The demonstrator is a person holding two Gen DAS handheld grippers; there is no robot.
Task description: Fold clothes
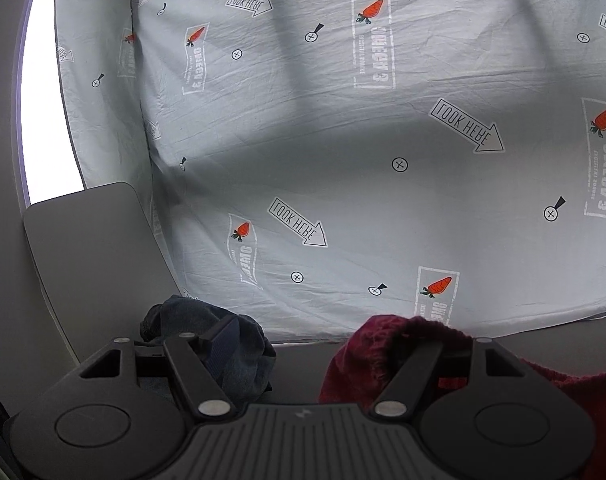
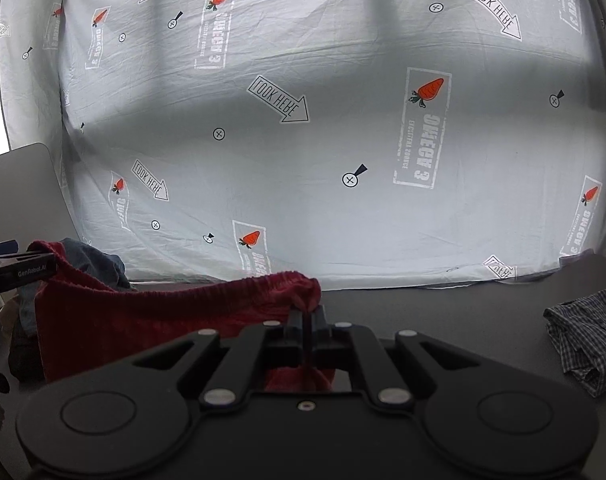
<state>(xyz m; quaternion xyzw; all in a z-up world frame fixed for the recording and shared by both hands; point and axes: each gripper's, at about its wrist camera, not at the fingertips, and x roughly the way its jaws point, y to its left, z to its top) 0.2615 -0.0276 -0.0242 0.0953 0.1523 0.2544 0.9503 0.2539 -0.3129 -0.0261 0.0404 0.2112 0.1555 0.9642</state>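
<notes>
A dark red knitted garment (image 2: 151, 312) hangs stretched between my two grippers above the dark grey surface (image 2: 443, 312). My right gripper (image 2: 305, 312) is shut on a bunched corner of its ribbed edge. In the left wrist view the left gripper (image 1: 327, 336) stands wide open. The red garment (image 1: 379, 344) is draped over its right-hand finger and hides the tip, while the left finger (image 1: 223, 340) is bare. No pad presses on the cloth. The right wrist view shows that gripper's finger (image 2: 23, 266) at the far left, beside the garment's other end.
A crumpled dark blue garment (image 1: 239, 356) lies just beyond the left finger. A folded checked shirt (image 2: 583, 332) rests at the right. Ahead spreads a pale bed sheet (image 1: 343, 160) with carrot prints. A grey flat panel (image 1: 91, 248) leans at the left.
</notes>
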